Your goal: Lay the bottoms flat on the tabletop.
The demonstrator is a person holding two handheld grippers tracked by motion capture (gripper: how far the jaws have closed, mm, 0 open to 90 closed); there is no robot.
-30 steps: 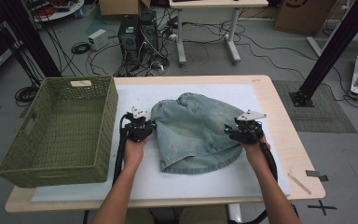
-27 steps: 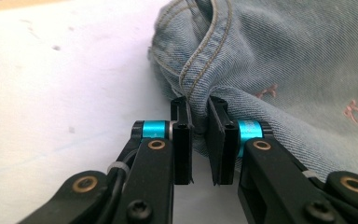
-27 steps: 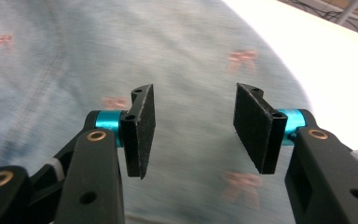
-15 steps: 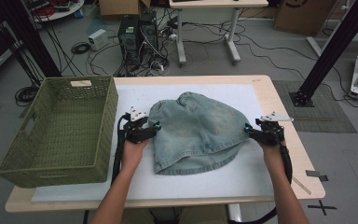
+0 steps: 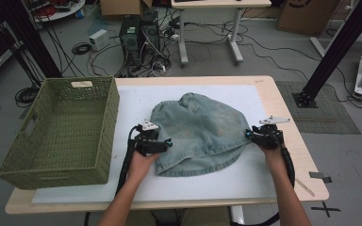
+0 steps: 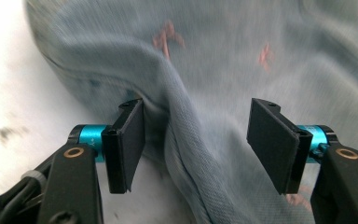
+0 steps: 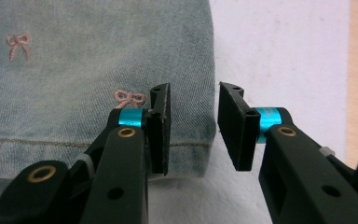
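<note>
Faded, matt denim garment mid-frame, soft weave, pink stitched bows. Woven green basket at left, rough. Smooth pale wood bench under matt white sheet.

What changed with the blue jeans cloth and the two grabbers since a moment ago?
The right gripper slid outward to the denim garment's right edge, and the cloth now lies spread wider. Its fingers have just been closing around that edge but do not pinch it yet. The left gripper let go: its fingers have just been opening, with a fold loose between them. The green basket stayed put.
</note>
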